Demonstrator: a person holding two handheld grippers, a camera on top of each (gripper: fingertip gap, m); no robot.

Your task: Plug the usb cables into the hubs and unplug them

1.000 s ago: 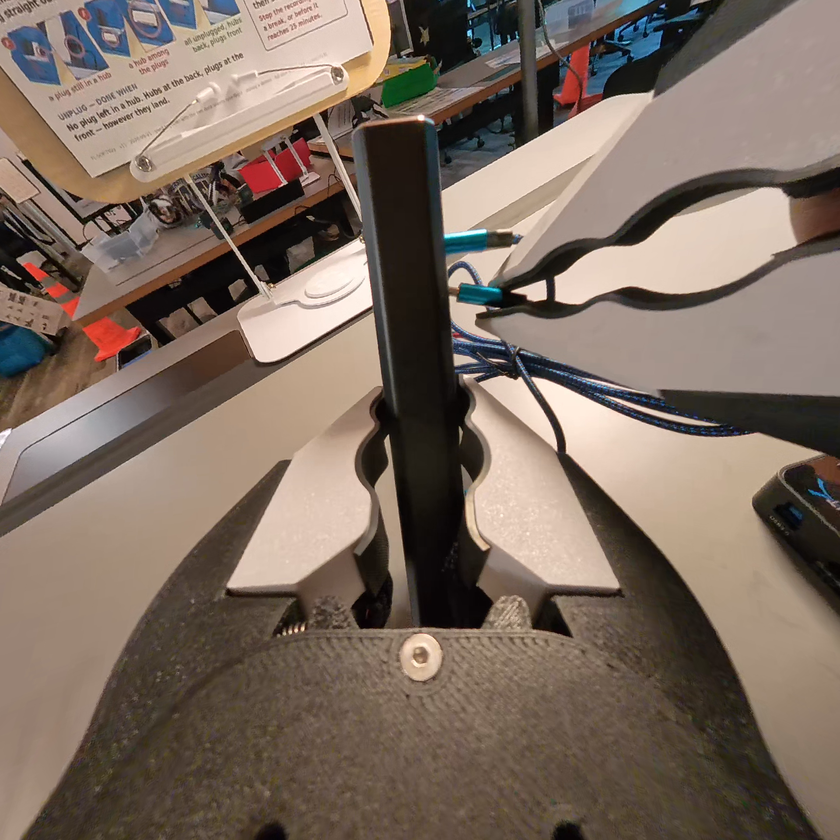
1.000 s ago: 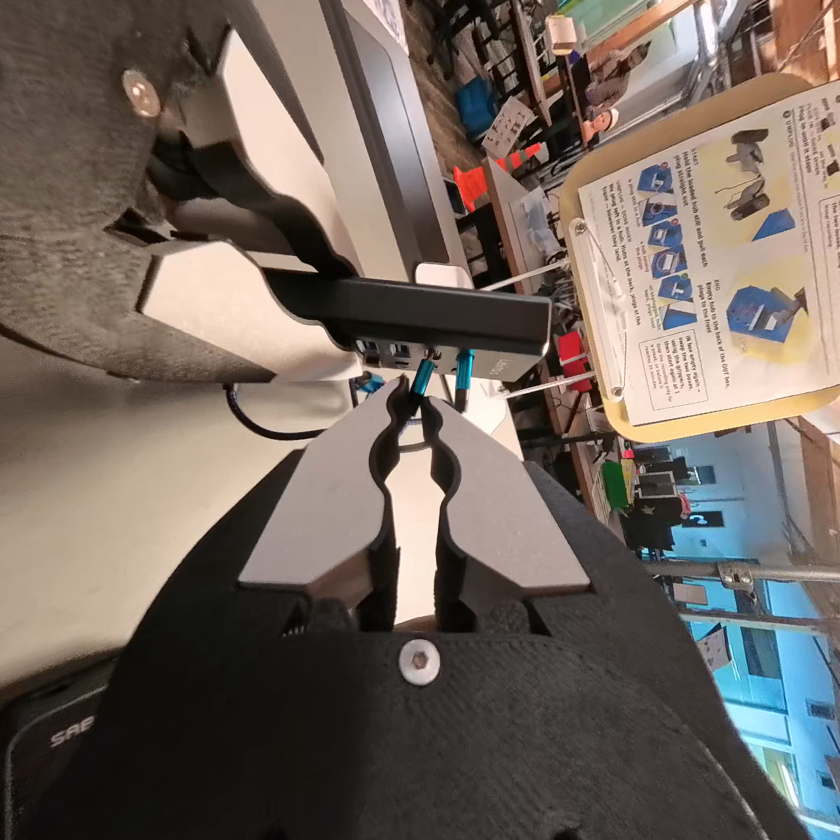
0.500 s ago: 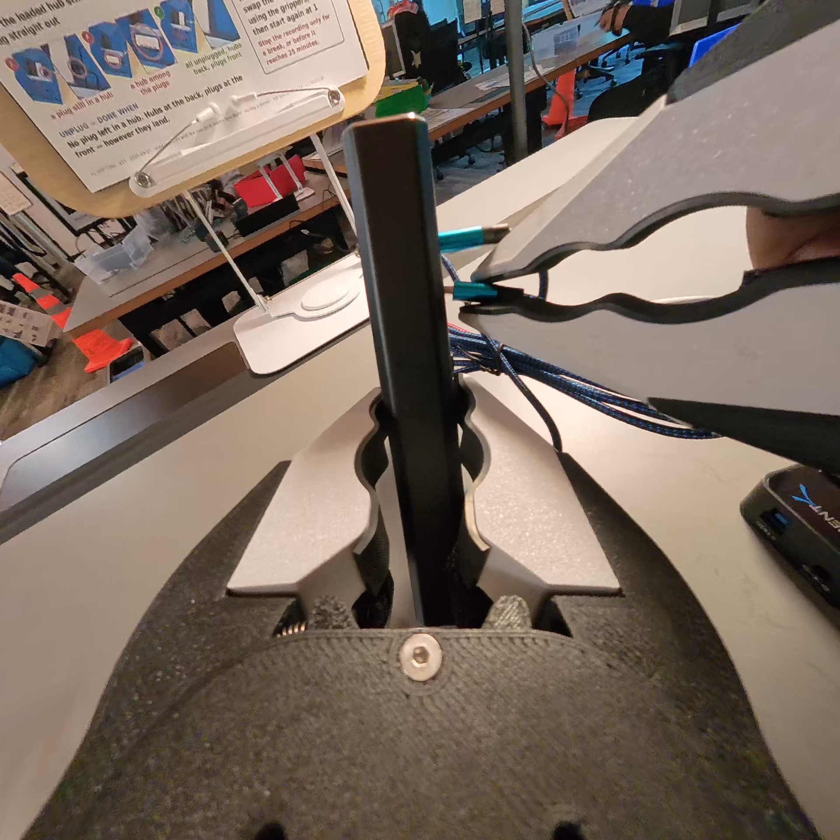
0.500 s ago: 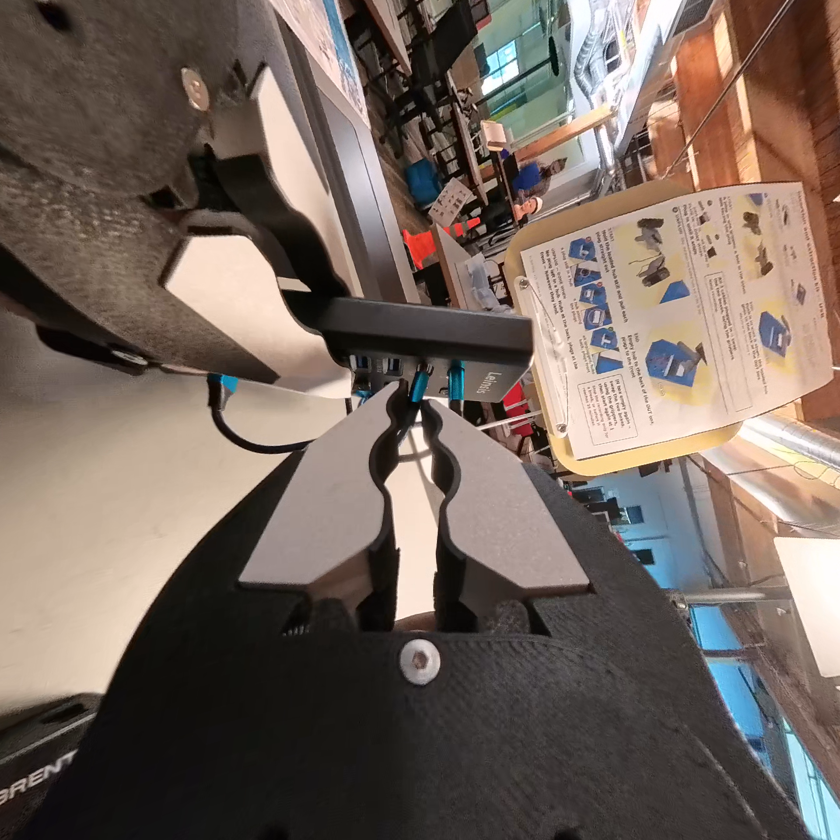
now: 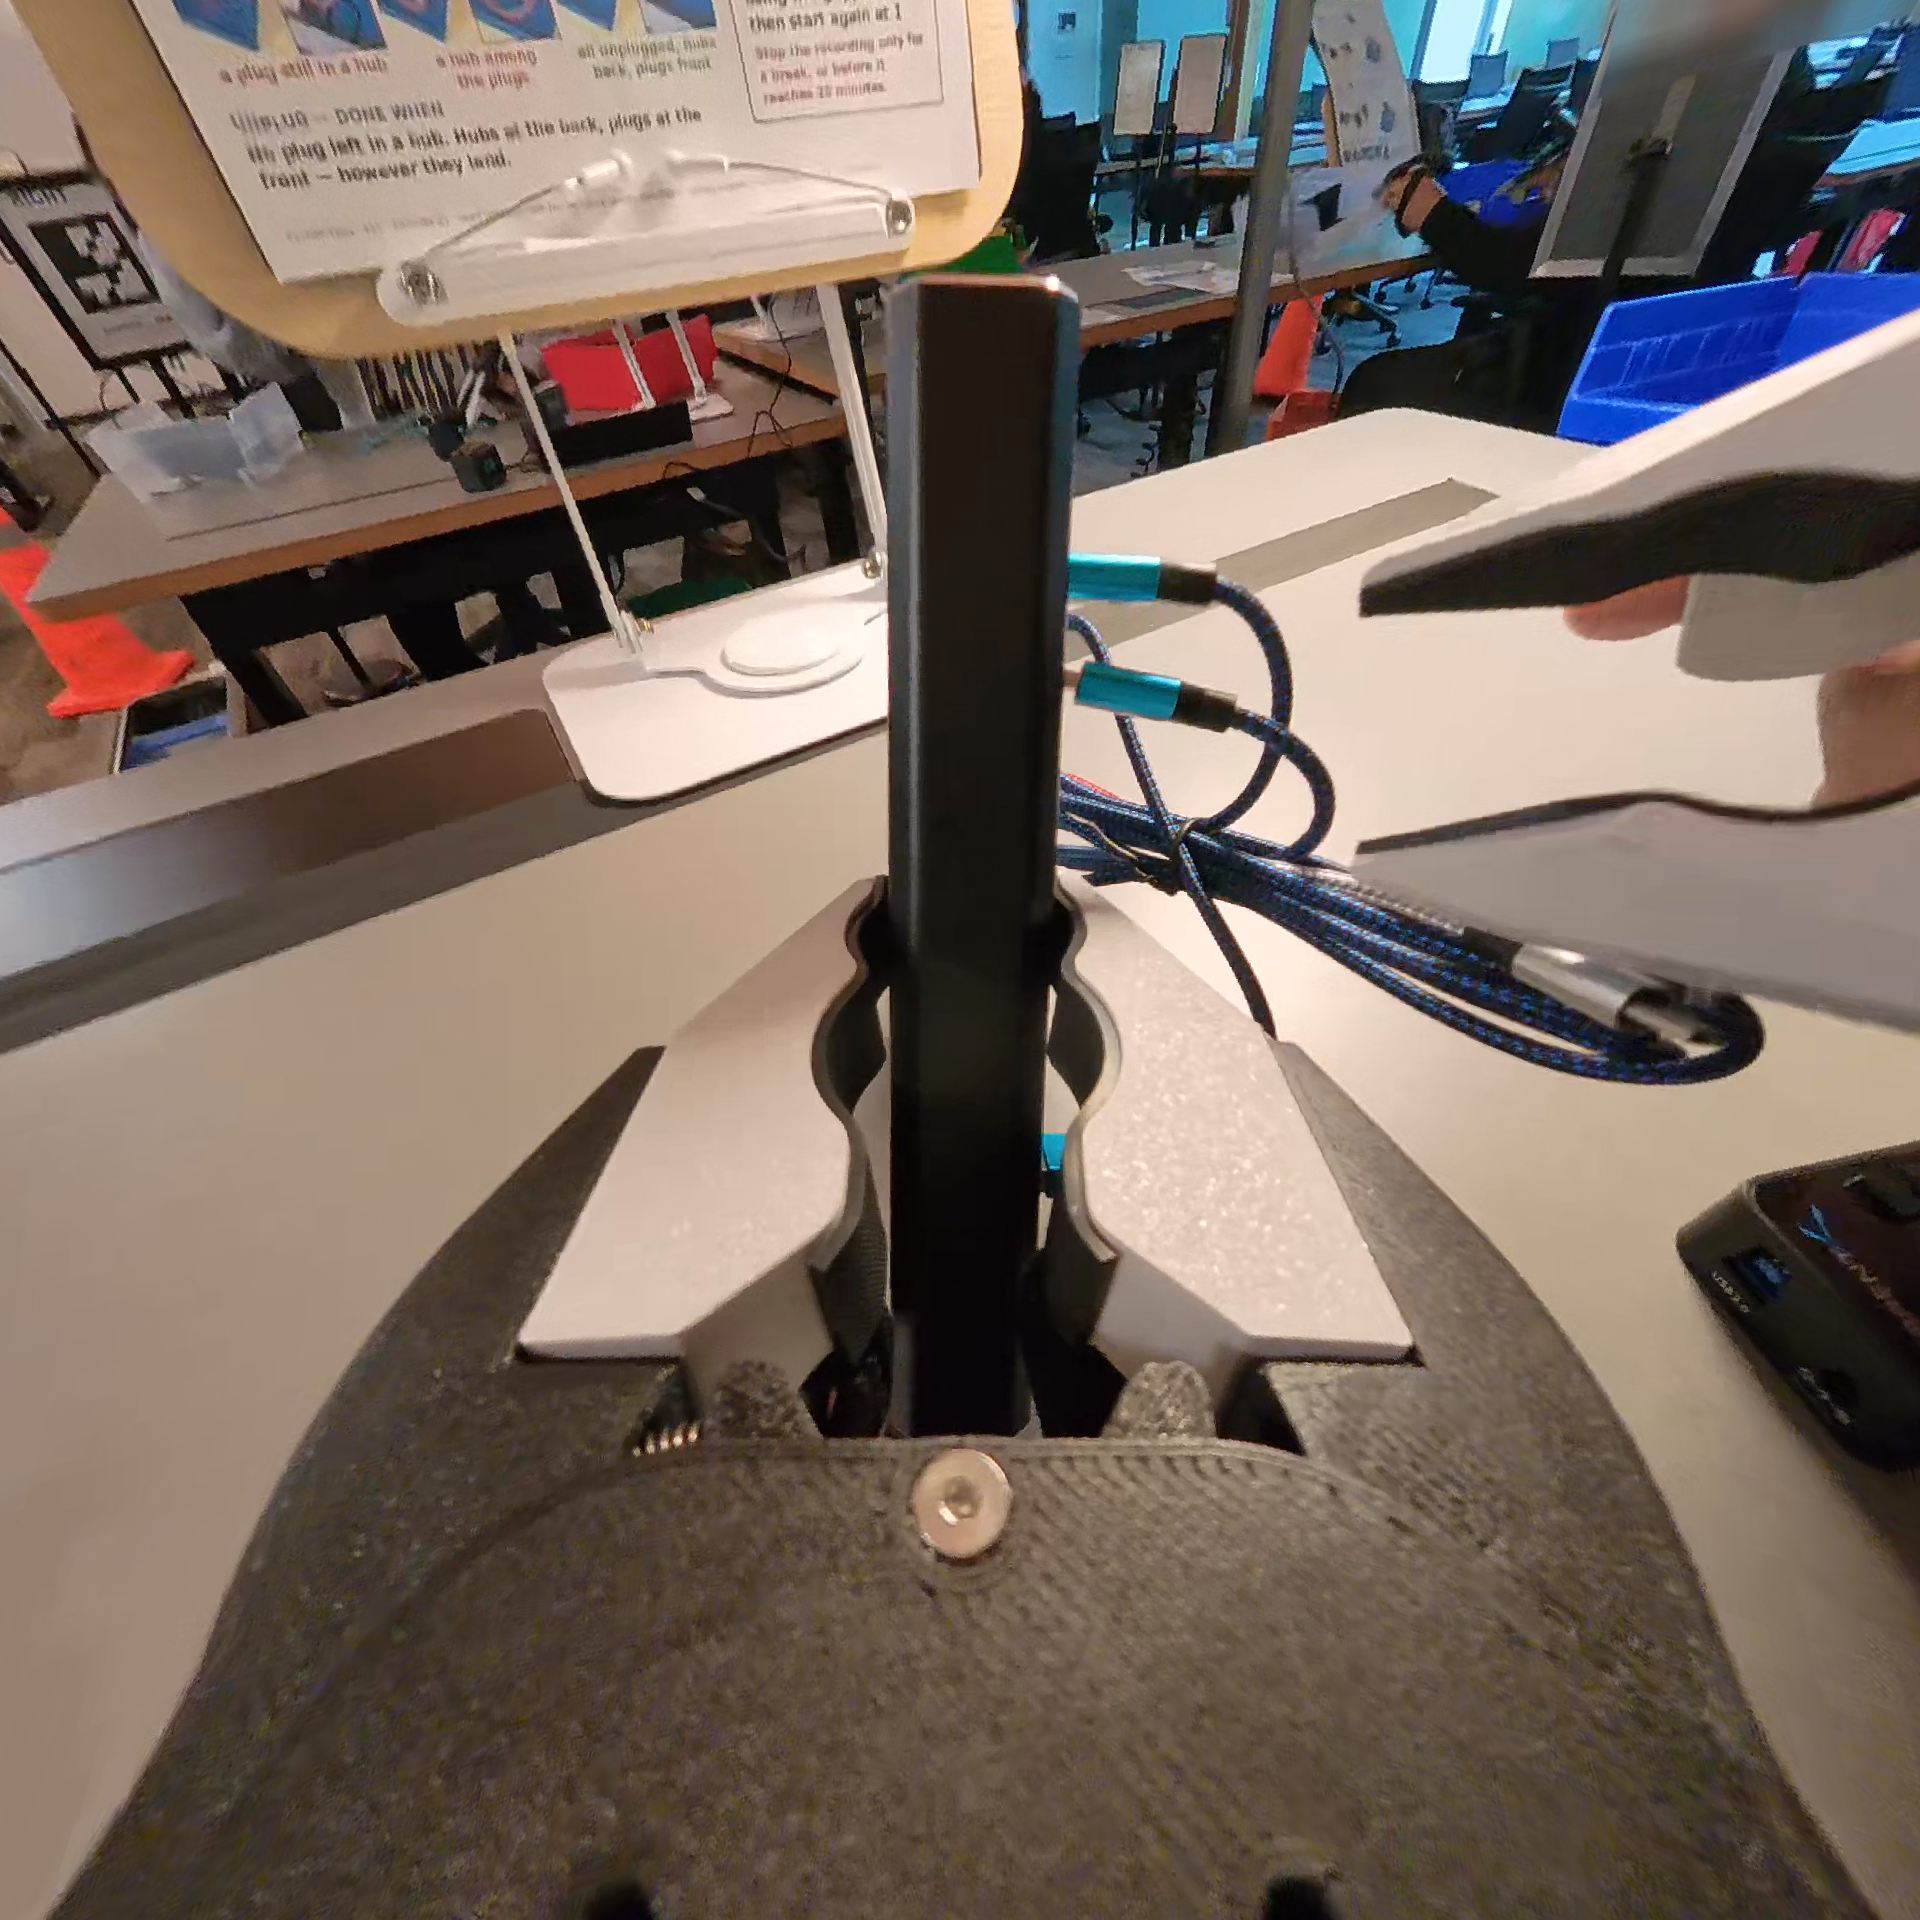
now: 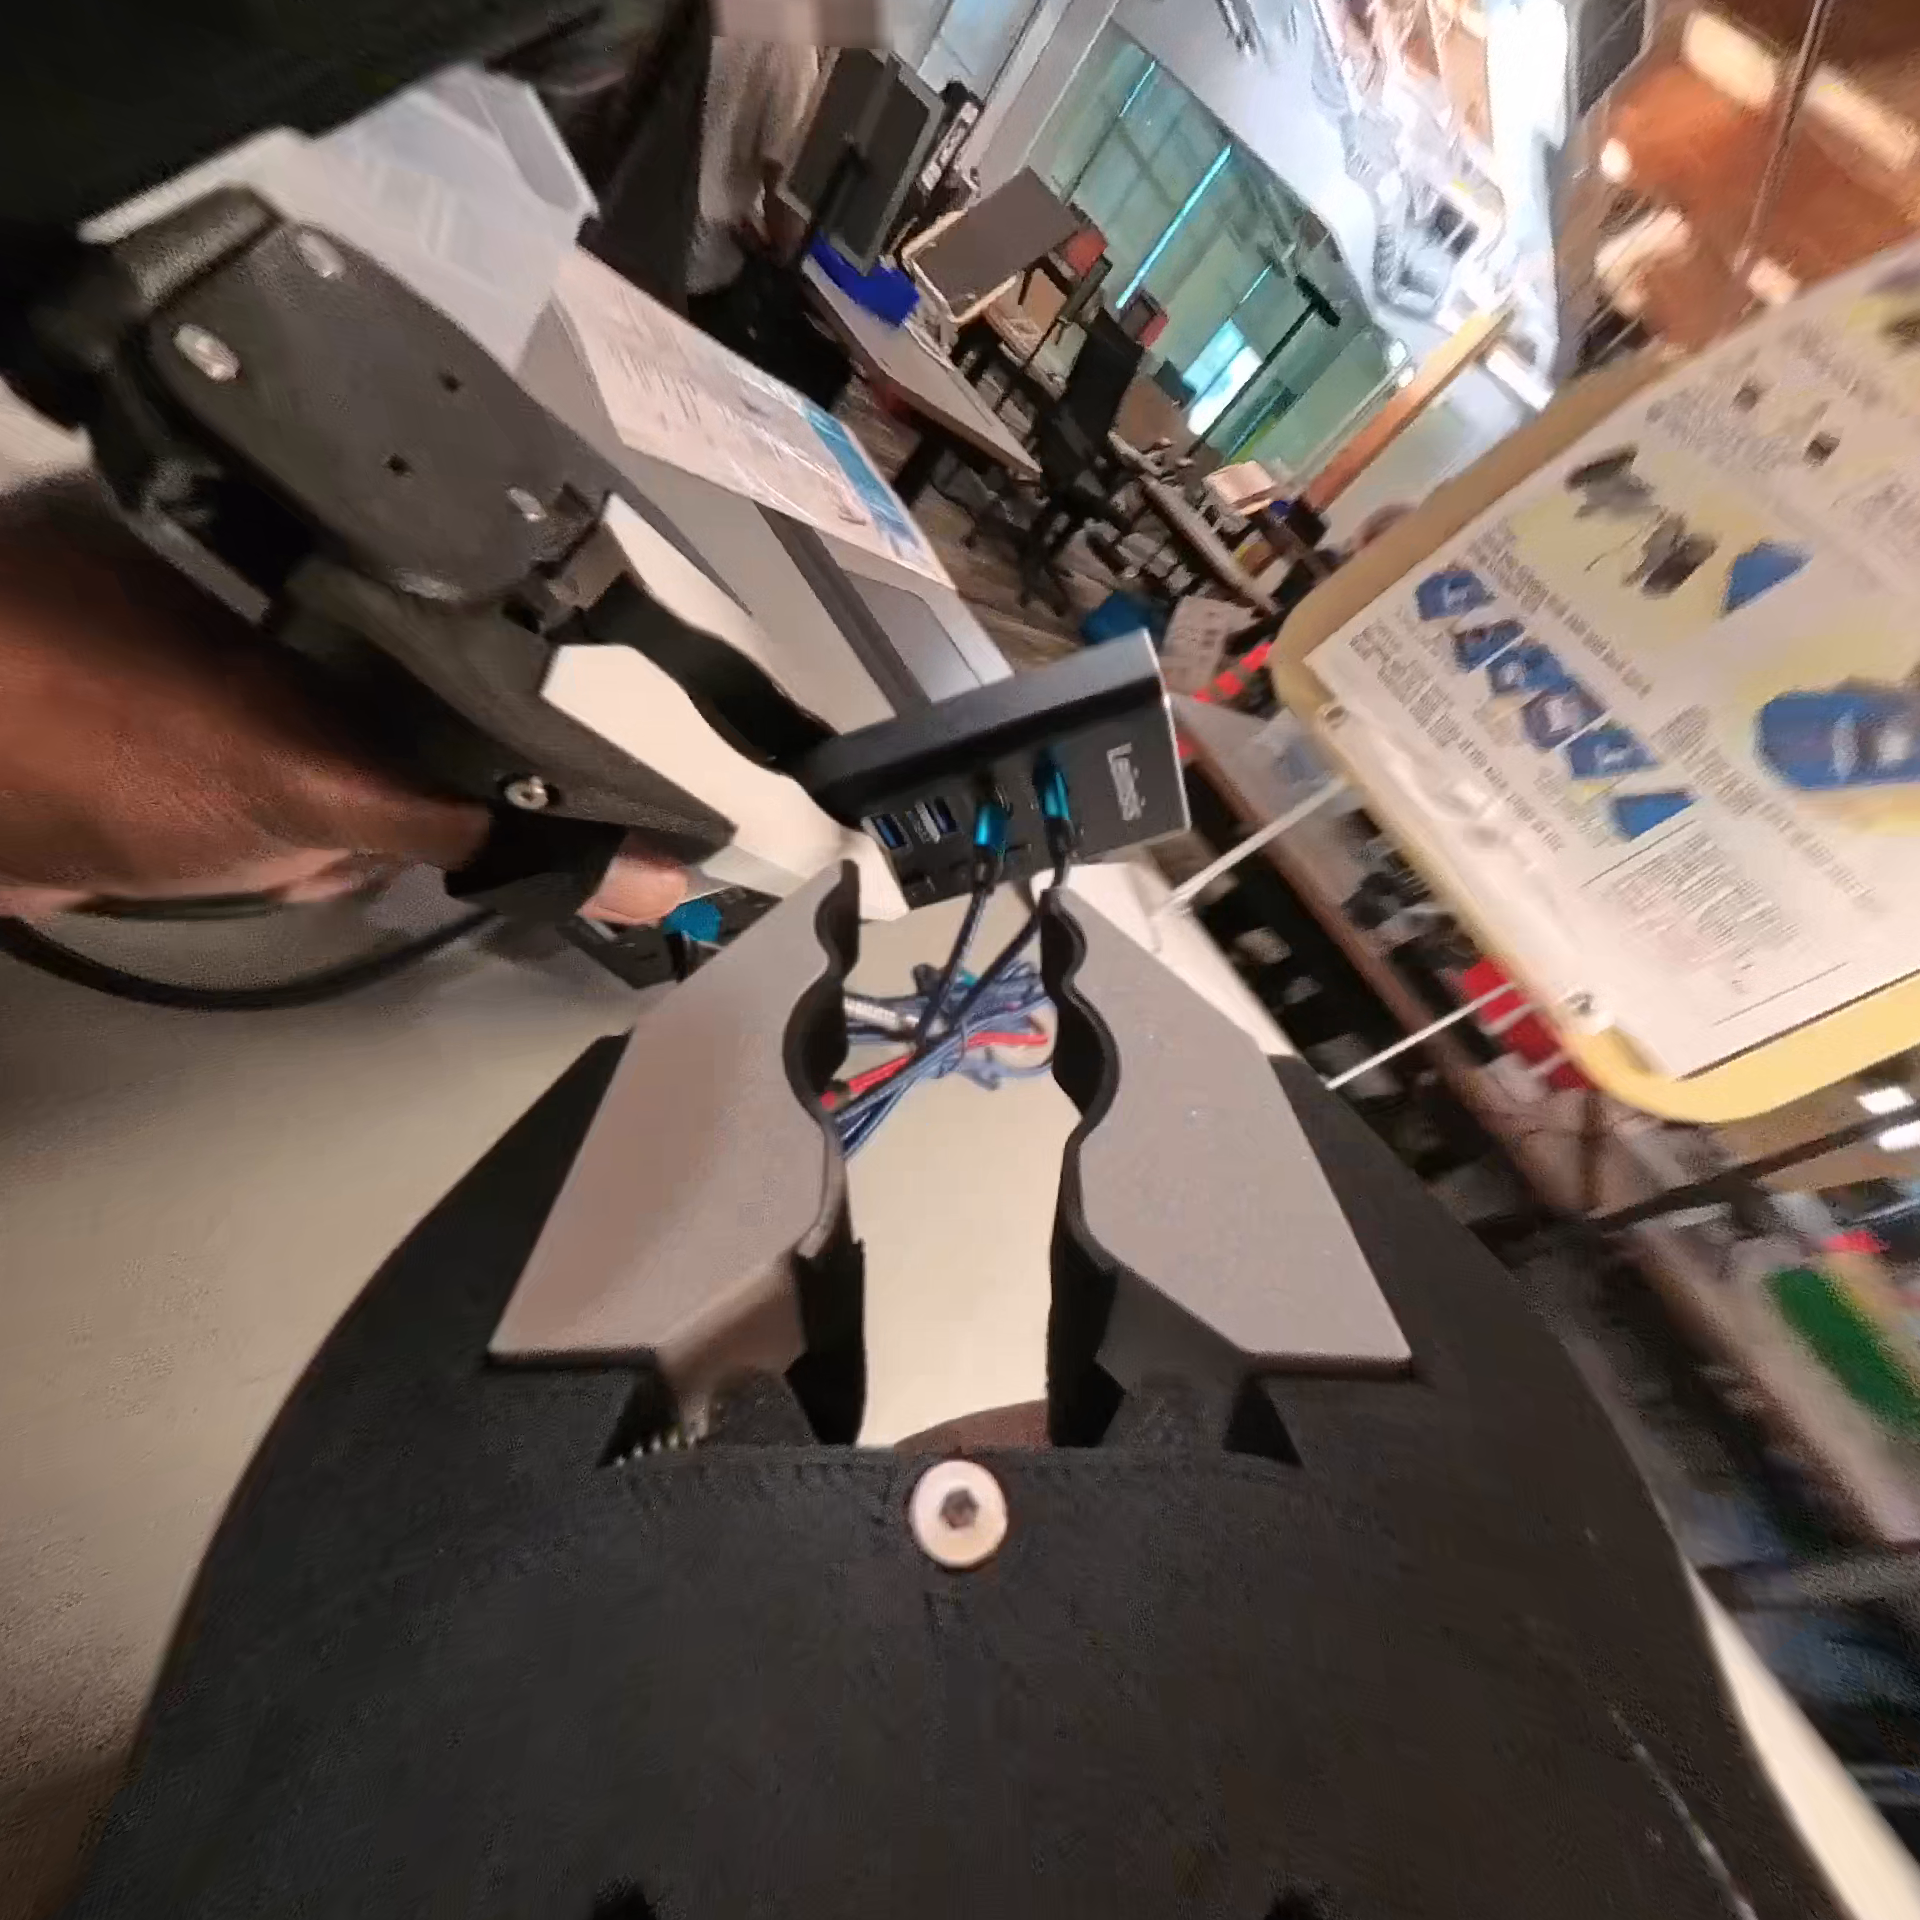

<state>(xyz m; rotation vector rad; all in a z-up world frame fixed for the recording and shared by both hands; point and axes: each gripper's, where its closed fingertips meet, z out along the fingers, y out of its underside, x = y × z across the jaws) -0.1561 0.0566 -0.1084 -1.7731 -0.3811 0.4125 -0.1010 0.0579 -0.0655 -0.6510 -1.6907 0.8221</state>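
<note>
Plainly, left claw (image 5: 971,935) pinches the hub (image 5: 977,644) upright, ports facing the spread, empty right claw (image 6: 945,914), two plugs (image 5: 1127,688) seated.

Left wrist view sits low behind the left gripper (image 5: 961,914), level, facing across the table (image 5: 416,1039) toward the instruction board (image 5: 582,135), close on the hub (image 5: 971,727) filling its centre. Right wrist view looks along the right gripper (image 6: 945,904), rolled steeply sideways and blurred, apparently from a little farther off. Both share hub, blue cables (image 6: 935,1039), board, and each other's gripper.
</note>
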